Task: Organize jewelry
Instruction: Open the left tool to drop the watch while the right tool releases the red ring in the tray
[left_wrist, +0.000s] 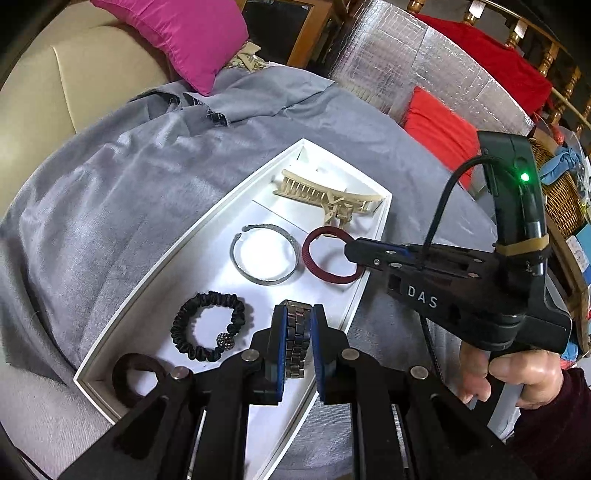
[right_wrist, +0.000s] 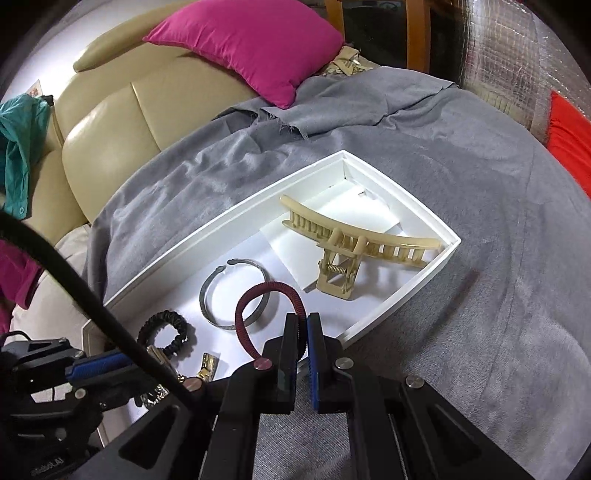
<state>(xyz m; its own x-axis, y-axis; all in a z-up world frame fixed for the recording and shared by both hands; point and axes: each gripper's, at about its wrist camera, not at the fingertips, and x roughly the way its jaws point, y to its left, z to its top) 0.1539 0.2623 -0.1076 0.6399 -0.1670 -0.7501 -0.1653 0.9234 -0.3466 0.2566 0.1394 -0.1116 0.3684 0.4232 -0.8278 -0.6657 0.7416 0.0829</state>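
A white tray lies on a grey cloth. In it are a cream hair claw, a silver open bangle, a black scrunchie with a bead and a dark brown ring. My left gripper is shut on a metal watch band above the tray's near end. My right gripper is shut on a dark red hair tie, held over the tray's right edge beside the bangle. The right gripper also shows in the left wrist view, and the claw in the right wrist view.
The grey cloth covers a round table. A beige sofa with a magenta cushion stands behind. Red cushions and a wicker basket are at the right. A silver foil sheet hangs at the back.
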